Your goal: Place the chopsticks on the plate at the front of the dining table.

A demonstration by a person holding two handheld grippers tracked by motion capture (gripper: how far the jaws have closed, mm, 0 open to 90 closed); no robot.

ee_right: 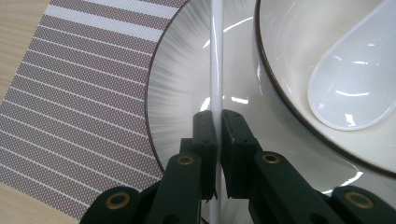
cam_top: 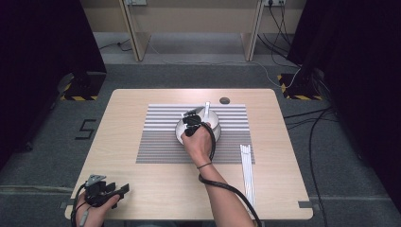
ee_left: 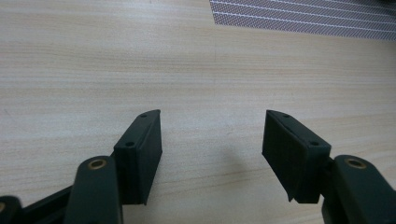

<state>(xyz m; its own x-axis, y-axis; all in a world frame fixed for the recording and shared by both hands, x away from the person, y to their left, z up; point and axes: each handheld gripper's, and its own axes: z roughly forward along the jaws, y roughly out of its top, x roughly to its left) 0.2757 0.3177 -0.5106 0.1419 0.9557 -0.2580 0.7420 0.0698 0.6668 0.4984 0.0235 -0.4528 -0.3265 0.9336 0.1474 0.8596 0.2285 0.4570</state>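
Right gripper view: right tool (ee_right: 218,122) clamps white chopstick (ee_right: 216,56), nothing written anywhere

Bare tabletop (cam_top: 142,189) around the striped mat (cam_top: 156,142); bowl (cam_top: 215,124) and chopsticks (cam_top: 247,165) as obstacles.

left hand-held gripper (ee_left: 212,140) gapes wide; right hand-held gripper (ee_right: 218,122) clamped.

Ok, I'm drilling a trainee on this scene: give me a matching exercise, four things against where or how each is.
1 spoon
2 left gripper
3 white stick
4 striped mat

a under the plate
b in the bowl
c open, over bare table
d pinched by the right gripper

Pairs: 1-b, 2-c, 3-d, 4-a
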